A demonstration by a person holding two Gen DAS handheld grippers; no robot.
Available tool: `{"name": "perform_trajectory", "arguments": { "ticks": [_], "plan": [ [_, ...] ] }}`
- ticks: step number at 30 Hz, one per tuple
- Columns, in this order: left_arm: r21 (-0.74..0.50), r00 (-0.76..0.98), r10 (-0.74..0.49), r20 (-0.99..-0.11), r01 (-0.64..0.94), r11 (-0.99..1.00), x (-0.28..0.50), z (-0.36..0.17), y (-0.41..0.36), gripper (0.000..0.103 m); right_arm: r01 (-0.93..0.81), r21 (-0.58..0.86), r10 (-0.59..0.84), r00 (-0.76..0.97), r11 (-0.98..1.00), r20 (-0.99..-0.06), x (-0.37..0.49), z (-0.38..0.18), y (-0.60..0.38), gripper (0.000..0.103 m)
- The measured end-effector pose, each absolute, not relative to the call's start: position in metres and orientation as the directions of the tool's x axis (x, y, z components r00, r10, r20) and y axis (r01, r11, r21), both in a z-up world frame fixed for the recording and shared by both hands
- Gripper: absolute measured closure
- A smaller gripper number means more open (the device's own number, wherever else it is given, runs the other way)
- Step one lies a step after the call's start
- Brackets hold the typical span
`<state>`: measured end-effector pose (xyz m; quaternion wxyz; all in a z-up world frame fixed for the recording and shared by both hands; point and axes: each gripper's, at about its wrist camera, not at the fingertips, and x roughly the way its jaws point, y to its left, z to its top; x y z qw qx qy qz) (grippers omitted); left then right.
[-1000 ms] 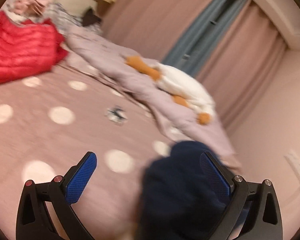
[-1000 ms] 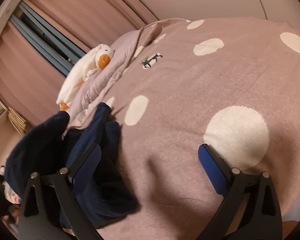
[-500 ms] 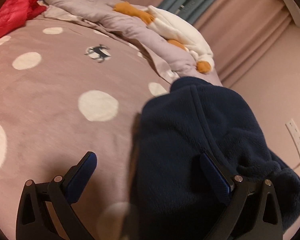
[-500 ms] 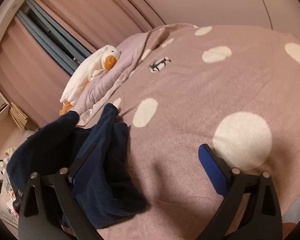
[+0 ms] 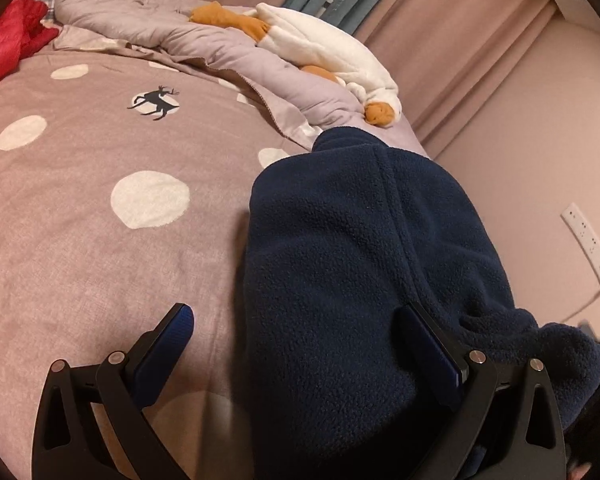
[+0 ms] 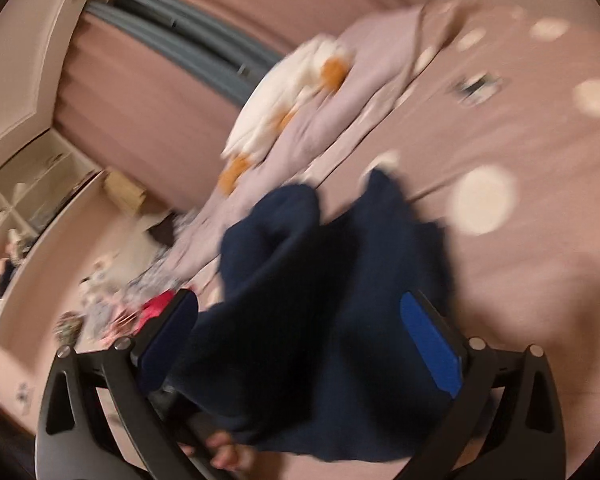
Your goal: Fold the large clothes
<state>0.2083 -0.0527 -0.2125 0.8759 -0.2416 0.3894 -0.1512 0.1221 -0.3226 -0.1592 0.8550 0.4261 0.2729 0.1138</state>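
Right gripper (image 6: pixel 300 348) now swung over onto navy fleece (image 5: pixel 360 280), view blurred. Left gripper (image 5: pixel 300 356) brought closer too. Both tongs spread wide, nothing pinched yet. Fleece bunched at edge of dotted blanket (image 5: pixel 100 220); grab probably planned next.

Bedroom surroundings lying around the bed

A mauve bedspread (image 5: pixel 80 248) with white dots and a small deer motif (image 5: pixel 156 98) is covering the bed; a lilac quilt (image 5: pixel 236 56) is lying bunched along its far edge with a white and orange plush toy (image 5: pixel 332 52) resting on it, a red padded garment (image 5: pixel 8 48) sitting at the left, pink curtains (image 5: pixel 452 36) hanging behind
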Motion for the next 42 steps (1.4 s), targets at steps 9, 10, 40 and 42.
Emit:
{"name": "perform_trajectory", "arguments": {
  "ticks": [9, 10, 40, 42],
  "plan": [
    [-0.487, 0.677, -0.398, -0.619, 0.067, 0.871, 0.208, -0.21, -0.054, 0.002, -0.085, 0.841, 0.572, 0.769, 0.534, -0.286, 0.165, -0.182, -0.287, 0.052],
    [-0.485, 0.686, -0.39, -0.614, 0.062, 0.872, 0.207, -0.208, -0.053, 0.002, -0.083, 0.845, 0.573, 0.769, 0.529, -0.283, 0.164, -0.182, -0.291, 0.075],
    [-0.287, 0.73, -0.328, -0.6, 0.187, 0.94, 0.19, -0.202, -0.102, 0.0, 0.156, 0.583, 0.258, 0.786, 0.797, -0.562, 0.101, -0.218, -0.357, 0.084],
    [-0.341, 0.697, -0.352, -0.624, 0.163, 0.926, 0.193, -0.209, -0.099, 0.0, 0.202, 0.603, 0.257, 0.768, 0.771, -0.586, 0.101, -0.23, -0.369, 0.079]
  ]
}}
